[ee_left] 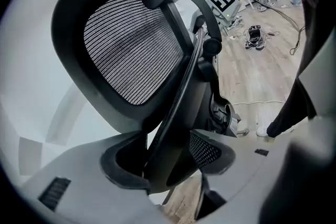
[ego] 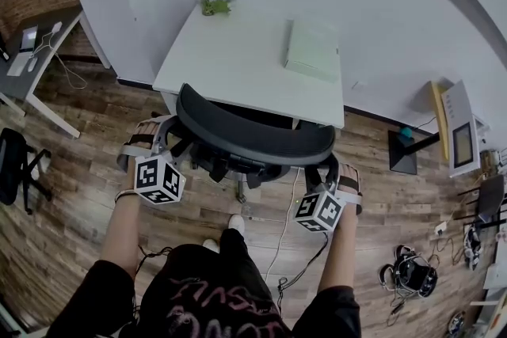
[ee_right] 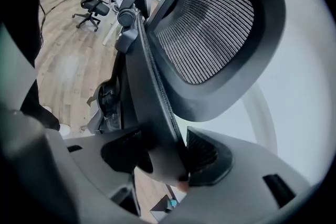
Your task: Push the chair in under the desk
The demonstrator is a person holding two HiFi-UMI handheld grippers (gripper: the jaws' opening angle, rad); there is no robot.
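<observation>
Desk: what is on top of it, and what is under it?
On the desk sit a small plant and a flat pale green book. Under it only shadow shows; the chair covers the rest.

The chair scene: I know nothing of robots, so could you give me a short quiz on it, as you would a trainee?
1. True or false: the left gripper is empty.
2. What stands at the far edge of the desk? A: a small green plant. B: a lamp. C: a mug.
3. Fill in: the right gripper holds the chair by its ____.
Key: 1 false, it is shut on the chair's backrest; 2 A; 3 backrest.
</observation>
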